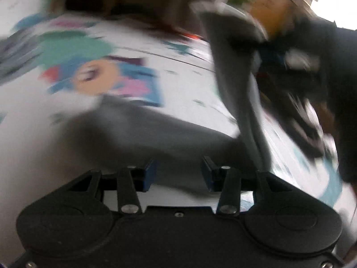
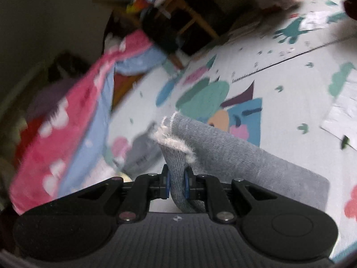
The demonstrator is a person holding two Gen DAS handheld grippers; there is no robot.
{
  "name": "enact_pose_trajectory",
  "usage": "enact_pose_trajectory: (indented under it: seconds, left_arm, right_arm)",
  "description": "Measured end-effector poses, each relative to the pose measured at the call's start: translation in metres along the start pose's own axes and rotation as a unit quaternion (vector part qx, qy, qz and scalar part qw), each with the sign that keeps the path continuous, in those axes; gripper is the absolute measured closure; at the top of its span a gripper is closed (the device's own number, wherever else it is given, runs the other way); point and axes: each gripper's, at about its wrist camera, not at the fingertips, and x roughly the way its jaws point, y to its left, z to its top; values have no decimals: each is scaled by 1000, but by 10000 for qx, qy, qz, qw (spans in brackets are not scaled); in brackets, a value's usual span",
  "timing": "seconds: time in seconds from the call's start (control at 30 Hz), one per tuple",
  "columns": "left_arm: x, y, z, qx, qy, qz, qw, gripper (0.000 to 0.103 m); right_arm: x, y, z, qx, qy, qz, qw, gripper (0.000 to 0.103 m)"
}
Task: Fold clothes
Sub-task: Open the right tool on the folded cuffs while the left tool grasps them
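Here we read the right gripper as clamped on a fold of the grey garment: both blue pads press the ribbed cloth between them, and a frayed white hem stands just above the fingers. From the clamped fold the garment runs down and to the right onto the play mat, a pale floor mat printed with green, blue and pink cartoon shapes, where its far end lies flat.

We find the left gripper with its fingers apart and nothing between the pads. It hangs above the play mat. The left wrist view is heavily blurred. In it, the grey garment hangs as a tall strip from the upper right down to the mat, and a lower portion spreads on the mat just ahead of the open fingers.

Beside the garment, on the left side of the right wrist view, we note a pink blanket with white patches and a light blue cloth against it. A white sheet lies near the mat's right edge. A wooden chair stands beyond the mat's far edge.
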Motion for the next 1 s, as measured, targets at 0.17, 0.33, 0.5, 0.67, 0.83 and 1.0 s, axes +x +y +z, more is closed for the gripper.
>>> enact_pose_trajectory:
  seconds: [0.17, 0.33, 0.5, 0.67, 0.83, 1.0]
  left_arm:
    - [-19, 34, -1, -689, -66, 256, 9973, 60]
    - [-24, 51, 6, -932, -83, 363, 9949, 60]
    - [-27, 61, 15, -1108, -209, 328, 9931, 60]
    - [-31, 65, 21, -1322, -304, 253, 9904, 60]
    - [-27, 50, 36, -1229, -355, -19, 9918, 60]
    - [-12, 23, 56, -422, -405, -309, 9978, 60]
  right_arm:
    - [53, 12, -17, -471, 465, -550, 9963, 88]
    - [94, 24, -36, -1138, 821, -987, 9852, 88]
    - [118, 27, -48, -1461, 1051, -1187, 9765, 69]
    - [74, 32, -47, -1369, 755, -794, 9845, 48]
    - [-3, 5, -51, -977, -58, -1319, 9864, 48]
    - [-37, -51, -61, -358, -152, -2056, 9779, 50]
